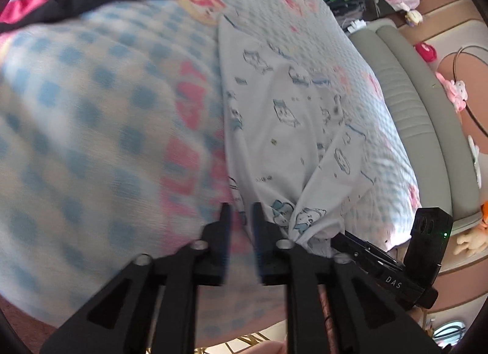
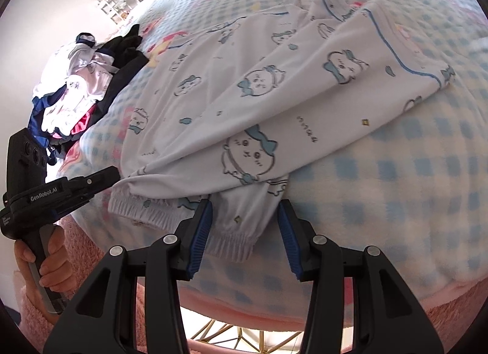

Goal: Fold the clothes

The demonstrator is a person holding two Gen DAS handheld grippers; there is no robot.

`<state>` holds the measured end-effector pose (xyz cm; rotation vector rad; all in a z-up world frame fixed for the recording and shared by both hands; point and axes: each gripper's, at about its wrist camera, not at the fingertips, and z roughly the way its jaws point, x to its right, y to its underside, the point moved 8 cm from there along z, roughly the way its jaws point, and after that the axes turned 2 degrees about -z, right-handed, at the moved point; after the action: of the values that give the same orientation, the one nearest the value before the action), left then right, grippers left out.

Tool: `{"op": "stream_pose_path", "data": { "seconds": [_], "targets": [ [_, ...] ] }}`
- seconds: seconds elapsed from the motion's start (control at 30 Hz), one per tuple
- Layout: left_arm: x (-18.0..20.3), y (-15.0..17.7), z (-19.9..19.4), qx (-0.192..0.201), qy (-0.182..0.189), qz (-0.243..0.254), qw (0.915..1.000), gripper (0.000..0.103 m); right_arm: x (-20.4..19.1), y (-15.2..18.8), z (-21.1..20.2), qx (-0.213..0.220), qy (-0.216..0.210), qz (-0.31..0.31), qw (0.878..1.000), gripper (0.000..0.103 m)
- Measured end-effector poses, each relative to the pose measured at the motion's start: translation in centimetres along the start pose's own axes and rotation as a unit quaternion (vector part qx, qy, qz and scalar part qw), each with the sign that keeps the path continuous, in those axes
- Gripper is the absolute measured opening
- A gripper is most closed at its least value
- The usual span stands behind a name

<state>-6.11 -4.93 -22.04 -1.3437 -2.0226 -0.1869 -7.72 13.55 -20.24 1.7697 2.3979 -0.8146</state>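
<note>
A bed fills both views, spread with a blue-checked blanket (image 2: 396, 177) with pink cartoon prints. A heap of unfolded clothes (image 2: 76, 91) sits at the upper left of the right wrist view. The white pyjama trousers (image 2: 244, 85), printed with little blue-bowed characters, lie across the blanket from the centre to the upper right, legs doubled over each other.

My right gripper (image 2: 244, 232) has its blue-padded fingers apart, astride the ribbed cuff (image 2: 231, 244) at the lower centre; the left pad sits at the cloth's edge, the right one stands clear, so nothing is pinched yet. My left gripper (image 1: 241, 216) shows a narrow gap between its fingers, and nothing lies in it; a bunched corner of the trousers rests just beside the right finger.

I judge I am between folds: one end let go, the cuff about to be taken. Next I should close on the cuff, regrasp the other end, and carry both up the frame evenly.
</note>
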Motion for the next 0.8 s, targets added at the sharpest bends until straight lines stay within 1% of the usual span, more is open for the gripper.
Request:
{"op": "stream_pose_path", "data": {
  "seconds": [0.03, 0.13, 0.2, 0.27, 0.37, 0.47, 0.53, 0.67, 0.73, 0.8],
  "targets": [
    [0.0, 0.0, 0.5, -0.002, 0.002, -0.003, 1.0, 0.03, 0.0, 0.1, 0.0, -0.001, 0.0, 0.001, 1.0, 0.045],
    [0.1, -0.6, 1.4, -0.003, 0.005, -0.001, 1.0, 0.03, 0.1, 0.3, 0.2, -0.004, -0.002, 0.005, 1.0, 0.045],
    [0.4, -1.1, 1.5, -0.002, 0.008, 0.008, 0.9999, 0.027, 0.2, 0.3, 0.2, -0.005, -0.003, 0.007, 1.0, 0.045],
    [0.9, -1.3, 1.9, -0.004, 0.002, 0.017, 0.9999, 0.007, 0.2, 0.3, 0.1, -0.004, -0.002, 0.006, 1.0, 0.046],
    [1.1, -1.3, 2.0, -0.002, -0.008, 0.011, 0.9999, 0.004, 0.2, 0.3, 0.2, -0.004, 0.001, 0.005, 1.0, 0.047],
    [1.0, -1.1, 0.4, 0.021, -0.021, 0.02, 0.9994, 0.004, 0.1, 0.3, 0.4, -0.007, 0.007, 0.0, 1.0, 0.047],
    [0.7, -1.0, -0.3, 0.024, -0.024, 0.017, 0.9993, 0.003, 0.2, 0.3, 0.6, -0.008, 0.006, 0.001, 1.0, 0.049],
    [-0.6, -0.6, -0.7, 0.013, -0.032, 0.003, 0.9994, 0.002, 0.4, 0.4, 1.1, -0.01, 0.01, 0.004, 1.0, 0.05],
    [-1.2, -0.4, -0.9, 0.008, -0.025, -0.006, 0.9996, 0.002, 0.3, 0.4, 1.2, -0.011, 0.013, 0.004, 1.0, 0.05],
    [-1.5, -0.2, -0.9, 0.006, -0.026, -0.009, 0.9996, 0.002, 0.2, 0.4, 1.2, -0.011, 0.014, 0.003, 1.0, 0.05]
  ]
}}
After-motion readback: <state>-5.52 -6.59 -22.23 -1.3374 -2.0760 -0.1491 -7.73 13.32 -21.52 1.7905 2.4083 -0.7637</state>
